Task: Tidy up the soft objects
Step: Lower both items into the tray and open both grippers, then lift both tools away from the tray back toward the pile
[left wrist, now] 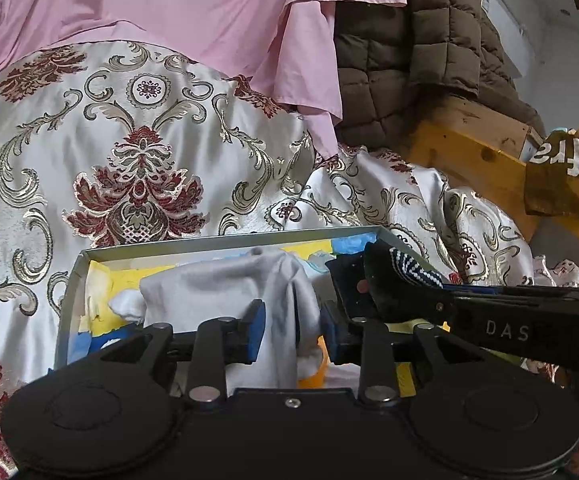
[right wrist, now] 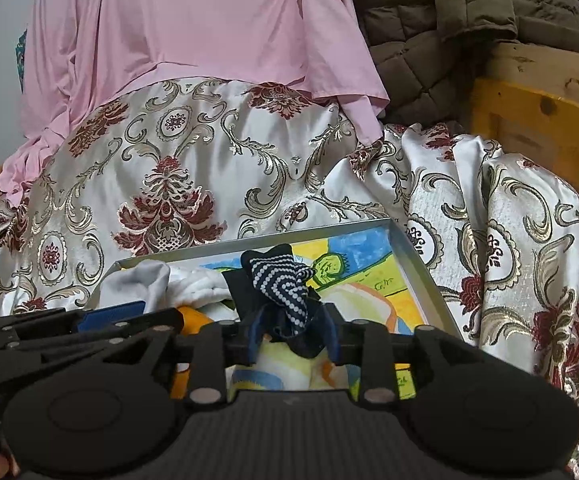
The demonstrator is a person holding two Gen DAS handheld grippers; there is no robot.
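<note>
White sock (left wrist: 257, 300) lies draped in the shallow box (left wrist: 74, 276), left half, over the painted yellow-and-blue floor. It passes between the parted jaws of the left gripper (left wrist: 292, 330); pads stand just off the cloth, not pinching.

Dark dotted sock (right wrist: 285, 292) sits bunched toward the box's middle, between the part-open jaws of the right gripper (right wrist: 292, 340). Some fabric may brush a pad; no squeeze visible.

Box rests on the brocade bedspread (right wrist: 193, 168), pink sheet (right wrist: 193, 40) and brown quilted jacket (right wrist: 429, 40) behind.

Risks, as judgement:
- Loose cloth catches on a pad during withdrawal and is dragged back out.
- The light box slides or tips on the soft, slick spread if nudged.
- The grippers sit close together; a crossing pull could knock one sock onto the other.
</note>
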